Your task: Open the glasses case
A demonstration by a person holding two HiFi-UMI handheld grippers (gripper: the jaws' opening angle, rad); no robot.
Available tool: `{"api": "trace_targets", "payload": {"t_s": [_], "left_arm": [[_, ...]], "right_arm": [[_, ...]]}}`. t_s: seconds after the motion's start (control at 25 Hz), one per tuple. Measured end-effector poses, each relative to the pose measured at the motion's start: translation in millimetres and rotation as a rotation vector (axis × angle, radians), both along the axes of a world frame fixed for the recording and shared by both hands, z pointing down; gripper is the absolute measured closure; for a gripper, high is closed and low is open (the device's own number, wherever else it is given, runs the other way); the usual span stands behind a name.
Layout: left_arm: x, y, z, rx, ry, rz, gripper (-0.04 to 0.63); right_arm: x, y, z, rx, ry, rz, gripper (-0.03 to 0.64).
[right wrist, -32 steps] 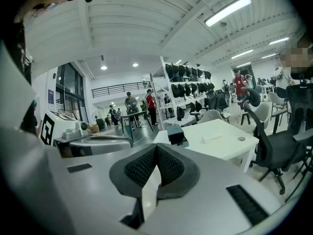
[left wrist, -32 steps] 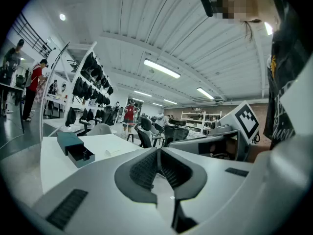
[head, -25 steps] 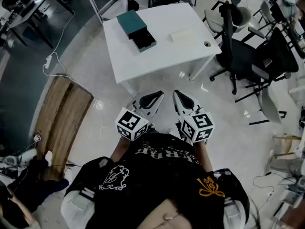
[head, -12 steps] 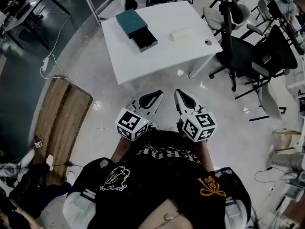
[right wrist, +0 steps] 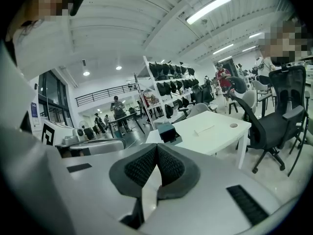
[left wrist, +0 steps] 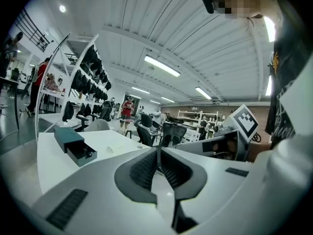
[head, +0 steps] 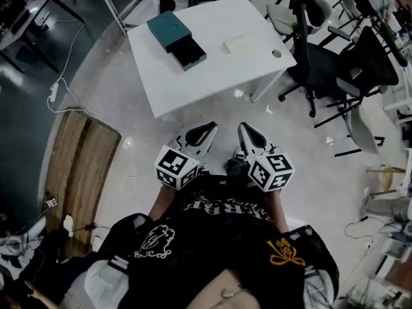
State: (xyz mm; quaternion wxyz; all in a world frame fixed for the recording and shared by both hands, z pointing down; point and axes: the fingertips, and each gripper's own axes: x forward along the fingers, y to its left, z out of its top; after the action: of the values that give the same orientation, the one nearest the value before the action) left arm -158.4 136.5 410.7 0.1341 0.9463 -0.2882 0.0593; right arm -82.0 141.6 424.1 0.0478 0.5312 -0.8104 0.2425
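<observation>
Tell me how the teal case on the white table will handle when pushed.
The teal case is boxy and flat-bottomed, so it likely won't roll. On the smooth white table it may skid instead. Its dark tray juts out, so it probably slides loose.

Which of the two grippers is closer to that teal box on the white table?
Left. The left gripper is short of the table, on the side of the teal box; the right gripper is beside it, further right. Neither touches it.

White square table [head: 212,76] upper centre, black wheeled office chair [head: 320,60] just right of it, brown wooden board [head: 80,166] flat at left, white cable [head: 64,76] trailing over pale polished floor [head: 322,166]
</observation>
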Motion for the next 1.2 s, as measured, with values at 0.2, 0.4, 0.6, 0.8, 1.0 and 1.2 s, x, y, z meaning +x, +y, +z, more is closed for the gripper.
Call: {"api": "trace_targets", "payload": {"t_s": [0.2, 0.4, 0.6, 0.8, 1.0, 1.2], "left_arm": [[24, -18, 2, -0.016, -0.007, -0.005, 0.558], [56, -46, 8, -0.025, -0.034, -0.049, 0.558], [112, -86, 8, -0.048, -0.038, -0.119, 0.558], [171, -120, 7, -0.056, -0.037, -0.185, 0.56], [215, -138, 11, -0.064, -0.046, -0.25, 0.558], [233, -145, 16, -0.093, -0.061, -0.327, 0.558]], "right_arm": [[23, -16, 7, -0.027, -0.014, -0.008, 0.604], [58, -48, 12, -0.034, -0.03, -0.048, 0.604], [121, -92, 8, -0.041, -0.032, -0.111, 0.604], [171, -133, 4, -0.041, -0.042, -0.195, 0.603], [205, -150, 13, -0.06, -0.056, -0.29, 0.604], [225, -163, 22, -0.094, -0.088, -0.349, 0.604]]}}
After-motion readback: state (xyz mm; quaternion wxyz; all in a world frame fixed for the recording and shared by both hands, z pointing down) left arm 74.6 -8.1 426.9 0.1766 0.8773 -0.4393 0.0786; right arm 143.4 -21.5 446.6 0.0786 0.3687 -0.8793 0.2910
